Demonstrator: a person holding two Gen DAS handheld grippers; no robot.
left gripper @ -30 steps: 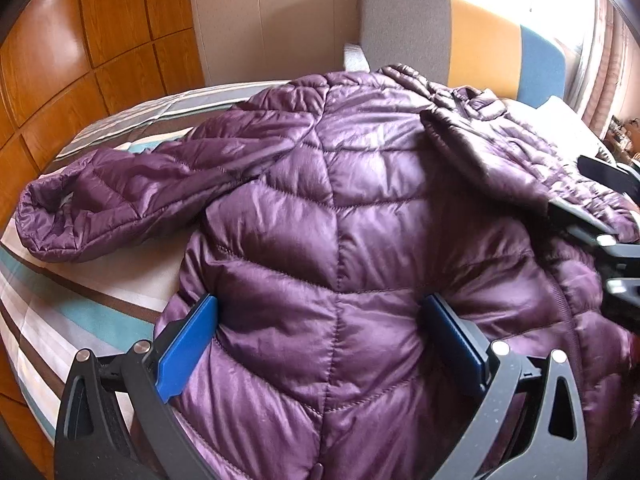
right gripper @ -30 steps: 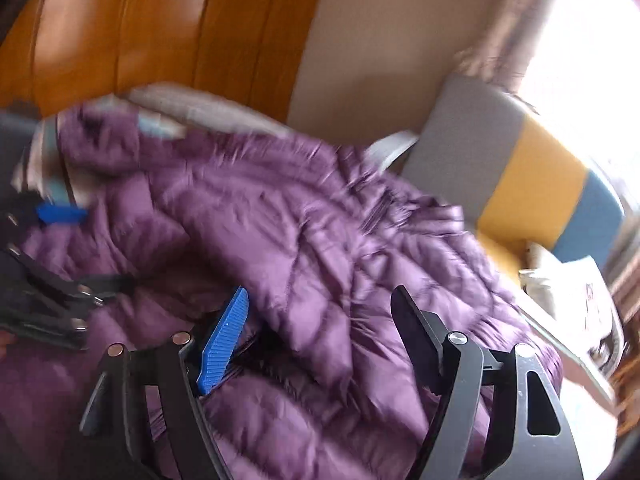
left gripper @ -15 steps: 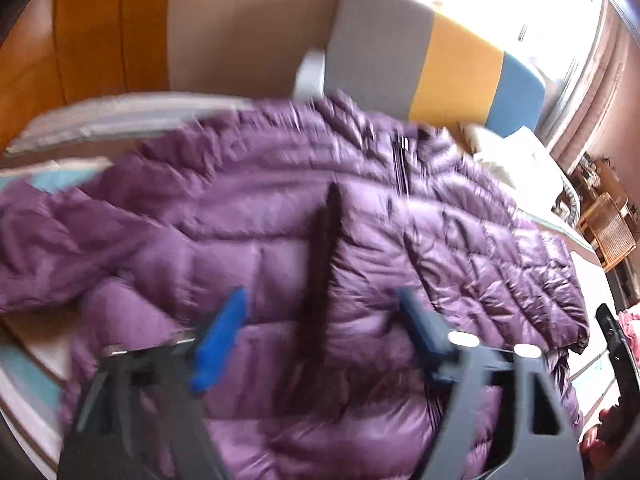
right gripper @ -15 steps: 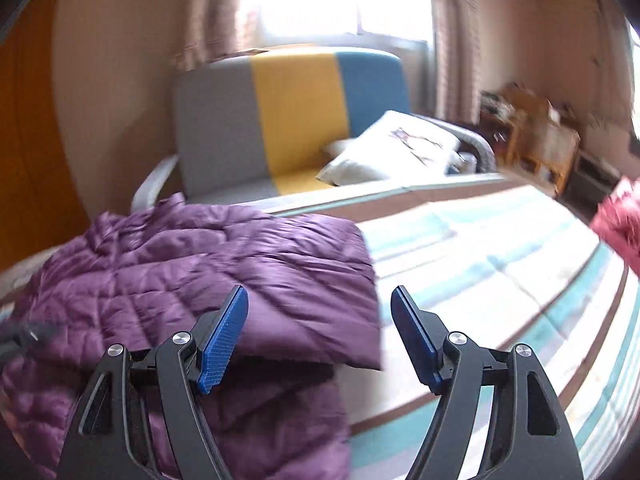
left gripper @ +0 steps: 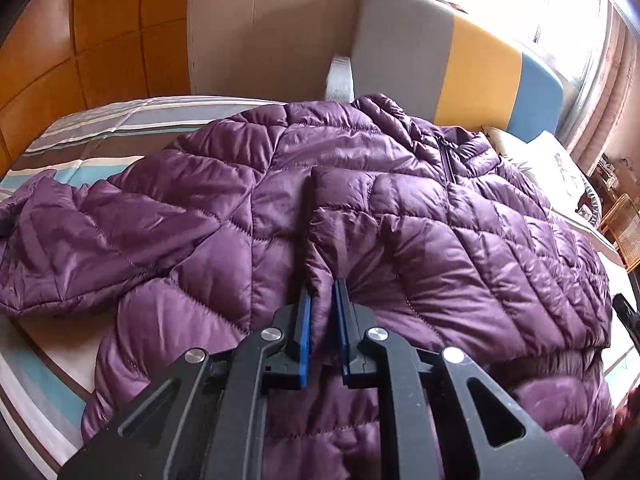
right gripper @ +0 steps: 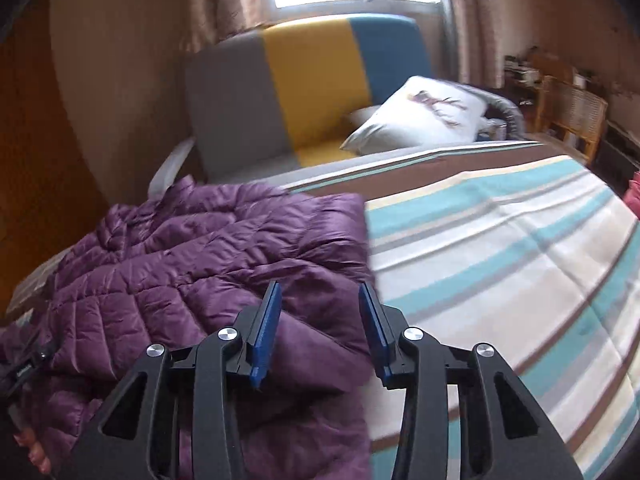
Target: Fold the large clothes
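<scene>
A purple quilted puffer jacket [left gripper: 400, 220] lies spread on the striped bed. Its right side is folded over the middle, and one sleeve [left gripper: 92, 236] stretches out to the left. My left gripper [left gripper: 322, 300] is shut on the edge of the folded-over flap near the jacket's middle. In the right wrist view the jacket [right gripper: 192, 264] fills the lower left. My right gripper [right gripper: 318, 312] is open, its jaws partly closed, with the jacket's right edge between them and nothing gripped.
The striped bedspread [right gripper: 500, 248] extends to the right of the jacket. A grey, yellow and blue sofa [right gripper: 312, 80] with a white pillow [right gripper: 424, 116] stands behind the bed. A wooden wall panel [left gripper: 100, 40] is at the left, wicker furniture [right gripper: 572, 108] at the far right.
My left gripper has closed on the jacket's folded flap; it was wide open before. My right gripper has swung right toward the bare bedspread and its jaws have narrowed.
</scene>
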